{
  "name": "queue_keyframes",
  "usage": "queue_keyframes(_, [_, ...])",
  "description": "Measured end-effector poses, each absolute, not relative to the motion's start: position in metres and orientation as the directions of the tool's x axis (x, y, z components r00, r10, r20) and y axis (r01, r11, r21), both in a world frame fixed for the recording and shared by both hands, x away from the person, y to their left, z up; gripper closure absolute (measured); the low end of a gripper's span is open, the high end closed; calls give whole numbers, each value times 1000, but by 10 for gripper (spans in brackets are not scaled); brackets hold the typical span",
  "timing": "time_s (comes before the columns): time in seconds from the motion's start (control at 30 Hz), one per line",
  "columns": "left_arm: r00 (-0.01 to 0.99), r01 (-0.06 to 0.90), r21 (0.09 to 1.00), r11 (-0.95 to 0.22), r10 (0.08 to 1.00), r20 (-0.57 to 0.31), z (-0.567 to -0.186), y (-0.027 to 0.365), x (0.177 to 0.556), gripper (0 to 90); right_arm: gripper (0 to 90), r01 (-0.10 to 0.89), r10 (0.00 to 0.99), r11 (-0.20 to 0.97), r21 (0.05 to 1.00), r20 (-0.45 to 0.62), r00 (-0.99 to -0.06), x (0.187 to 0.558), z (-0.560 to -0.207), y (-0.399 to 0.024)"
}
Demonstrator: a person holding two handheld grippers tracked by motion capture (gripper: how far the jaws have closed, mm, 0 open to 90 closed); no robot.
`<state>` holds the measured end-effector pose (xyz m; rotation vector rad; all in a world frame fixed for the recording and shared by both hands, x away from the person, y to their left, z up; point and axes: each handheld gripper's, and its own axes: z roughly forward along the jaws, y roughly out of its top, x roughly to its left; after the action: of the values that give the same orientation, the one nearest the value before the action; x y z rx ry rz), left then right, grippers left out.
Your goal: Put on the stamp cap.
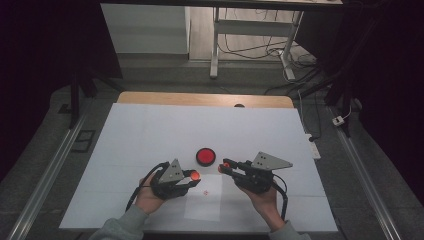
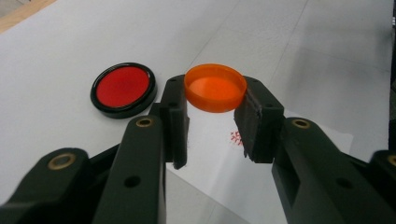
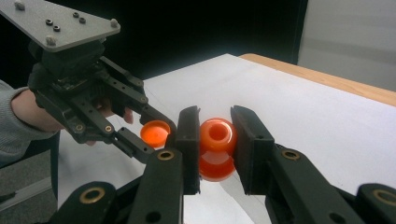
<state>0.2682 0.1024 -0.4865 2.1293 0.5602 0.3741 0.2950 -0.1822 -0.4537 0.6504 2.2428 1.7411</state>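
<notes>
Looking down from the high view, I see my left gripper and right gripper facing each other near the table's front edge, close but apart. A red disc with a black rim lies just beyond the gap between them, around mid-table, and a sheet of paper lies under them at the front edge.

From the left gripper view, my jaws are clamped on an orange cap, held by its rim, open side up, above the paper; the red disc sits flat to its left.

From the right gripper view, my jaws pinch an orange spool-shaped piece at its waist. Beyond it, the left gripper holds the cap close by, not touching.
</notes>
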Motion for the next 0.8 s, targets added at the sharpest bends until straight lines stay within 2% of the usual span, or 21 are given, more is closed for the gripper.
queue_keyframes(0.8, [880,236,807,-541,472,59,-490,75,270,649,720,194,470,197,961,81,-879,294,-453,-182])
